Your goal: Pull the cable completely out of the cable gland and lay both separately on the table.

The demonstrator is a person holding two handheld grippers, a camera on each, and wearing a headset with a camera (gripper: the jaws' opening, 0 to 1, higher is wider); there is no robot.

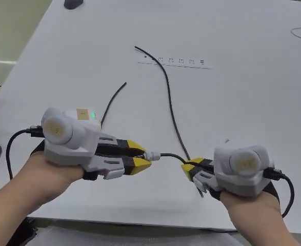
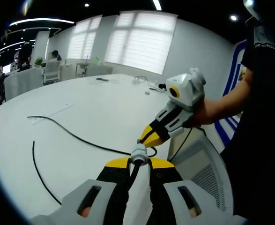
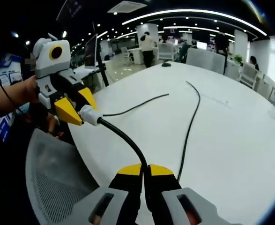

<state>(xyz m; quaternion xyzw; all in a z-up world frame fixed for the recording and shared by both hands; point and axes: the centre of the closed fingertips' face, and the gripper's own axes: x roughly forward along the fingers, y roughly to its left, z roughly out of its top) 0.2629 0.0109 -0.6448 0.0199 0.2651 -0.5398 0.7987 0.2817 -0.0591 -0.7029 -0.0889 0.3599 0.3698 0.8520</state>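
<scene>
The white cable gland point(image 1: 152, 156) is clenched in the left gripper point(image 1: 145, 156), above the near edge of the table point(image 1: 242, 113). The black cable point(image 1: 169, 97) is pinched by the right gripper point(image 1: 186, 168) just beside it. The short span between them lies sideways, so a pull apart along it is judged suitable.

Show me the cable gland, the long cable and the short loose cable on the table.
cable gland point(image 1: 151, 156), head view, on its white body.
long cable point(image 1: 171, 105), head view, mid-length, lying on the table.
short loose cable point(image 1: 113, 102), head view, on its middle.
</scene>
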